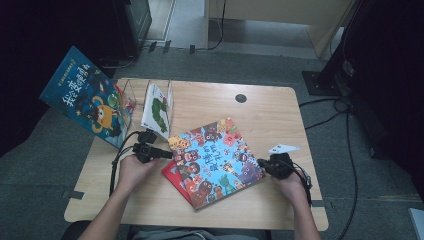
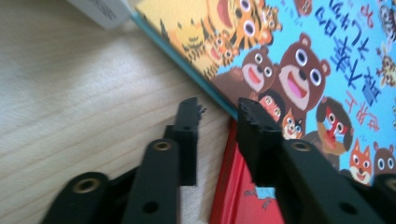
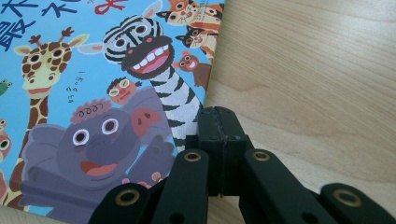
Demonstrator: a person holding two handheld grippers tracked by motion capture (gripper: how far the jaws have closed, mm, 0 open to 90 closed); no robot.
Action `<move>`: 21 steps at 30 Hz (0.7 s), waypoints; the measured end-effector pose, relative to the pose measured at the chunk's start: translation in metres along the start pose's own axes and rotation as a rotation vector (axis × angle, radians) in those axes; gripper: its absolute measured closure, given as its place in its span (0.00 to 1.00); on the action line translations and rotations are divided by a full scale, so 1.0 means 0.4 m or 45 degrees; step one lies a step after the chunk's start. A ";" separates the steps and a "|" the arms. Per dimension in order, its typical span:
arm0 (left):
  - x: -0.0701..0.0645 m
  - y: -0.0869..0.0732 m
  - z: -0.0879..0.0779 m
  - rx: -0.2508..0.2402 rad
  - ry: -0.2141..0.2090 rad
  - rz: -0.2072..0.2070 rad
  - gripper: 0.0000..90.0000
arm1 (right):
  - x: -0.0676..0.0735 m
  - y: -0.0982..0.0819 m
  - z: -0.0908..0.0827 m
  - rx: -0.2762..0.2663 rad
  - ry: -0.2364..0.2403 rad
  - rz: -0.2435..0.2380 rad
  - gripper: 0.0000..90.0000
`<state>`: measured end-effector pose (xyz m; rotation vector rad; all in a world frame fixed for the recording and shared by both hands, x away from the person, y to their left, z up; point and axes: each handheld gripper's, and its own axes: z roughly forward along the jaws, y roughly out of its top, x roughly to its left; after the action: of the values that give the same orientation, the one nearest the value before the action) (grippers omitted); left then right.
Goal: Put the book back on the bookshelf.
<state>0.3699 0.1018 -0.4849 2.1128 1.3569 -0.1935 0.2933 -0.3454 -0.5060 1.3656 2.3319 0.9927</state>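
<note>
- Picture book (image 1: 216, 159) with cartoon animals on a blue cover lies flat near the middle of the table (image 1: 270, 112), turned at an angle, on top of a red book (image 1: 172, 176) whose edge pokes out at its lower left.
- My left tongs (image 1: 161, 153) sit at the book's left edge. In the left gripper view (image 2: 218, 114) the jaws stand partly apart with a clear gap, nothing pressed between them; the blue book's edge and the red book's edge lie just ahead of the tips.
- My right tongs (image 1: 262, 163) sit at the book's right edge. In the right gripper view (image 3: 218, 122) the jaws are pressed together, tips resting right at the cover's edge by the zebra; I cannot tell whether they pinch the cover.
- A white book (image 1: 157, 109) with a green caterpillar stands in a clear rack (image 1: 126, 92) at the table's far left.
- Another blue book (image 1: 87, 95) leans out past that rack, over the table's left corner.
- A small white card (image 1: 283, 148) lies just beyond my right tongs.
</note>
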 end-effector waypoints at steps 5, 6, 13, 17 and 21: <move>-0.003 0.004 -0.005 -0.006 -0.008 0.013 0.66 | 0.006 -0.005 -0.002 0.001 0.019 0.005 1.00; -0.003 0.005 -0.007 -0.009 -0.012 0.013 0.65 | 0.007 -0.005 -0.003 0.002 0.021 0.000 1.00; -0.008 0.005 -0.001 0.006 -0.032 0.030 0.59 | 0.020 -0.005 -0.003 0.021 0.058 -0.020 1.00; -0.010 0.005 0.011 0.026 -0.032 0.035 0.58 | 0.030 -0.005 -0.005 0.031 0.058 -0.035 1.00; -0.027 0.005 0.013 0.048 0.030 0.082 0.60 | 0.034 -0.006 -0.009 0.034 0.064 -0.045 1.00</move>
<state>0.3678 0.0899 -0.4836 2.1928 1.3063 -0.1696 0.2827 -0.3363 -0.5032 1.3193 2.4051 1.0004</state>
